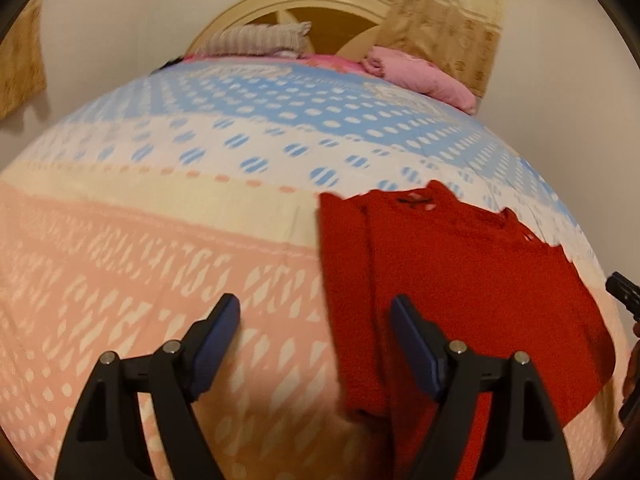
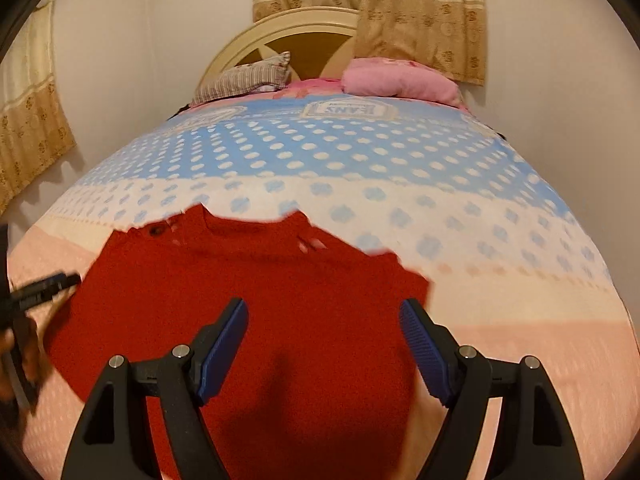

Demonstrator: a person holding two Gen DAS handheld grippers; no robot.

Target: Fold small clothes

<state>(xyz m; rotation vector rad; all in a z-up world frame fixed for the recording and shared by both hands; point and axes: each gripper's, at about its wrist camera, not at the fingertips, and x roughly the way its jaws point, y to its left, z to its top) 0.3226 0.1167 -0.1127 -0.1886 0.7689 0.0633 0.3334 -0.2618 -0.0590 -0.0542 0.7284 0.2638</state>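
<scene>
Garment: one red knitted sweater [image 2: 256, 300] lies flat on the bed, neckline toward the headboard, on the pink part of the cover and reaching up to the cream band.
Fold state: in the left wrist view the sweater [image 1: 460, 280] has its left side turned in, forming a long strip [image 1: 344, 280] lying over the body; the right wrist view does not show this strip clearly.
Left gripper: one, the left gripper [image 1: 316, 340], fingers wide apart and holding nothing; its left finger [image 1: 220, 332] is over bare bedcover, its right finger [image 1: 416, 344] over the sweater, so the folded edge sits between them.
Right gripper: one, the right gripper [image 2: 324, 344], fingers spread apart and empty, above the lower middle of the sweater; its right finger [image 2: 424, 348] is near the garment's right edge.
Cross views: each camera catches the other gripper at its frame edge, the right gripper [image 1: 624, 296] beside the sweater's right side and the left gripper [image 2: 40, 288] at its left side.
Bed: one bed with a patterned cover [image 2: 360, 152], blue with white dots far off, then white, cream, pink nearest.
Pillows: one striped grey pillow [image 2: 248, 76] and one pink pillow [image 2: 396, 80] at the head end, well apart from the sweater.
Headboard: one, cream and arched [image 2: 280, 36].
Curtains: two, beige [image 2: 400, 12], one behind the headboard and one on the left wall [image 2: 28, 120].
</scene>
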